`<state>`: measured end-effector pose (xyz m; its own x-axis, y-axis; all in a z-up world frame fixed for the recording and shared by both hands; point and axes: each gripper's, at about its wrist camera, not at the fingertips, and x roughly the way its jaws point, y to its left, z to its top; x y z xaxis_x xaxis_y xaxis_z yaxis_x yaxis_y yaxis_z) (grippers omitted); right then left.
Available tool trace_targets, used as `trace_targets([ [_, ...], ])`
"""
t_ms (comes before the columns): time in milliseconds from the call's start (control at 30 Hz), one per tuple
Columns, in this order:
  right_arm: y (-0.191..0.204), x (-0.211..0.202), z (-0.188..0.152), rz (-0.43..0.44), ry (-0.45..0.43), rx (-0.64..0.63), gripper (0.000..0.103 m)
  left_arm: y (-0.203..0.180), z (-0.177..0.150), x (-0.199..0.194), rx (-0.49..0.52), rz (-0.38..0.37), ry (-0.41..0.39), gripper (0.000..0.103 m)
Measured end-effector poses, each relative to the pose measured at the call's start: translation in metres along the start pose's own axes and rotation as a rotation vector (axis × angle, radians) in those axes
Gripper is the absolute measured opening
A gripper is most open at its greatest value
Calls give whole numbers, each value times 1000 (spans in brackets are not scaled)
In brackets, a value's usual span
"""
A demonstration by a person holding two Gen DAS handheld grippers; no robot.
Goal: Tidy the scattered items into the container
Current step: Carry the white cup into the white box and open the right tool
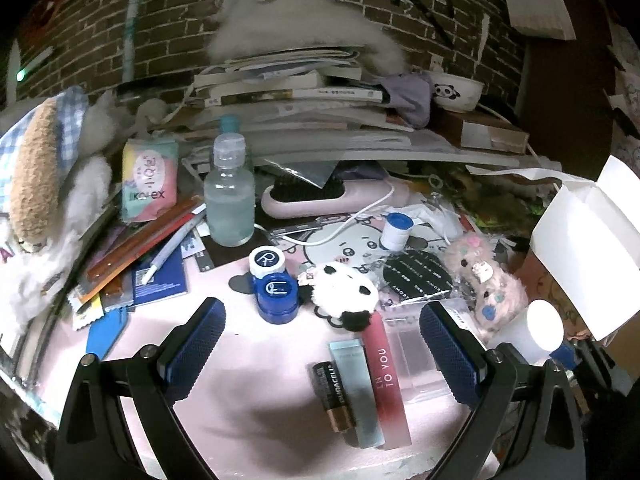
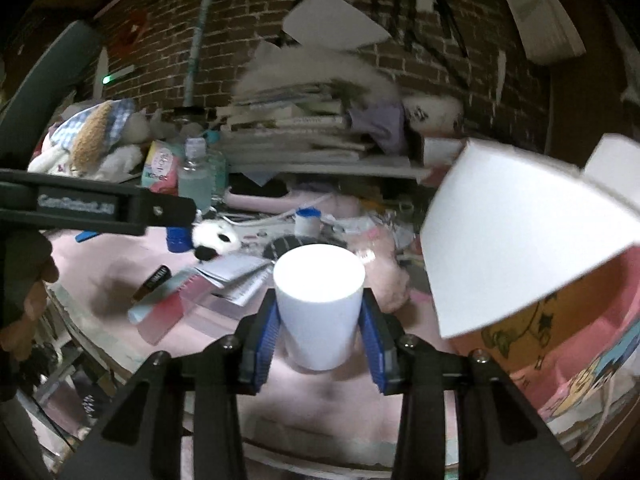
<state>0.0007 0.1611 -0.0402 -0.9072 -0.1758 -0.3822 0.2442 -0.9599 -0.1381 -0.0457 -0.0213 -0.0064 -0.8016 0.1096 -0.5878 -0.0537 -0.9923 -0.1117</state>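
Two grippers are yours: your right gripper (image 2: 319, 338) clamps a white cylindrical bottle (image 2: 319, 304) above the pink desk mat (image 2: 320, 420), just left of the open box (image 2: 560, 320). Your left gripper (image 1: 320, 344) hangs spread wide over the Duracell battery (image 1: 334, 396) and red lip tint tube (image 1: 386, 380).

Both views dim overall, w/ one hard light from above/front hitting the pale pink tabletop (image 1: 256, 364); brick wall behind stays dark, corners go black (fisheye vignette). Strong barrel distortion: shelf edges and book stack bow toward the rims. Left wrist view fairly sharp in the centre; lettering on the black-and-copper battery (image 1: 335, 396) readable. Dark soft shadow falls on the table just below it. The white cylindrical cup (image 2: 319, 308) is blown out, its top pure glare in both views. Right wrist view softer: motion blur smears the white box flap (image 2: 516, 240) and background clutter.
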Motion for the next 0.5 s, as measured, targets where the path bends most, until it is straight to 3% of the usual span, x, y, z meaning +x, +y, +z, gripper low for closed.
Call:
trace_targets([
  [167,18,-12,8,-35,-79,-96,36,5,-1,-2,-10,12,1,97],
  [500,29,-25,34,43,-138,-130,36,12,-2,-3,-23,27,1,97],
])
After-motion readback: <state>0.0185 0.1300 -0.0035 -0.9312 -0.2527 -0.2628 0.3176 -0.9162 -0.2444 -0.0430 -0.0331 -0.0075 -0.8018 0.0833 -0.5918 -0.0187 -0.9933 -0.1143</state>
